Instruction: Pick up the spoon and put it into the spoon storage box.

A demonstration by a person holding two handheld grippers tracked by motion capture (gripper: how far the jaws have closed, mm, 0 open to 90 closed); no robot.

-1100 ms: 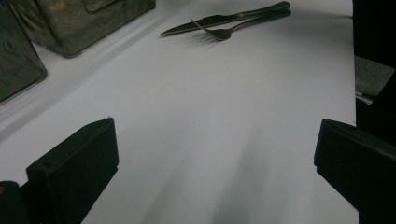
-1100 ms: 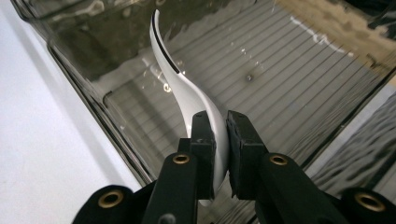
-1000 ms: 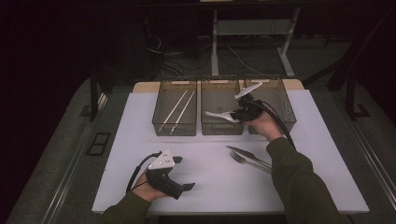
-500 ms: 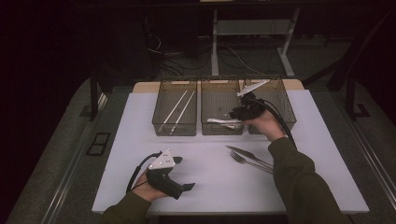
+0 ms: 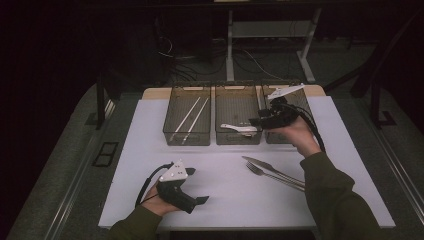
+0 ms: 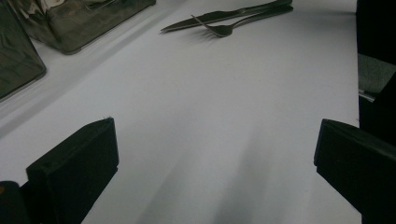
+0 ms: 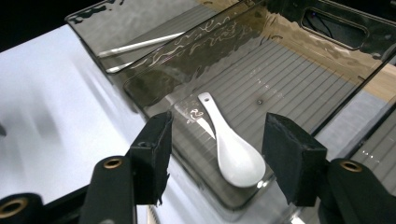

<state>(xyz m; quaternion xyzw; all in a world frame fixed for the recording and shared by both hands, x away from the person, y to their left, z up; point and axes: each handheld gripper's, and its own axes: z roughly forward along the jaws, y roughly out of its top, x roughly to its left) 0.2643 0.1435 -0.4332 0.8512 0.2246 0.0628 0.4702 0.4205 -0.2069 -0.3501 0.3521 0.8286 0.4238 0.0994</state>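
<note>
A white ceramic spoon [image 5: 239, 128] [image 7: 236, 156] lies on the floor of the middle clear bin [image 5: 238, 141] [image 7: 289, 93]. My right gripper [image 5: 256, 122] [image 7: 219, 140] hovers just above that bin's right side. Its jaws have just been opening and now stand apart, with the spoon loose below them and touching neither pad. My left gripper [image 5: 200, 201] [image 6: 212, 154] rests on the white mat [image 5: 225, 190] at the front left, its jaws wide apart around nothing. A knife [image 5: 265, 165] [image 6: 219, 17] and a fork [image 5: 260, 171] [image 6: 233, 29] lie side by side on the mat's right.
Three clear bins stand in a row at the back of the mat. The left bin [image 5: 187, 140] holds two pale chopsticks [image 5: 190, 117] [image 7: 140, 45]. The right bin [image 5: 300, 102] is partly hidden by my right hand. Dark floor and table legs lie beyond.
The spoon was in my right gripper over the middle bin; it now lies on the bin's floor. The right gripper has opened and lifted slightly. The left gripper has not moved.
</note>
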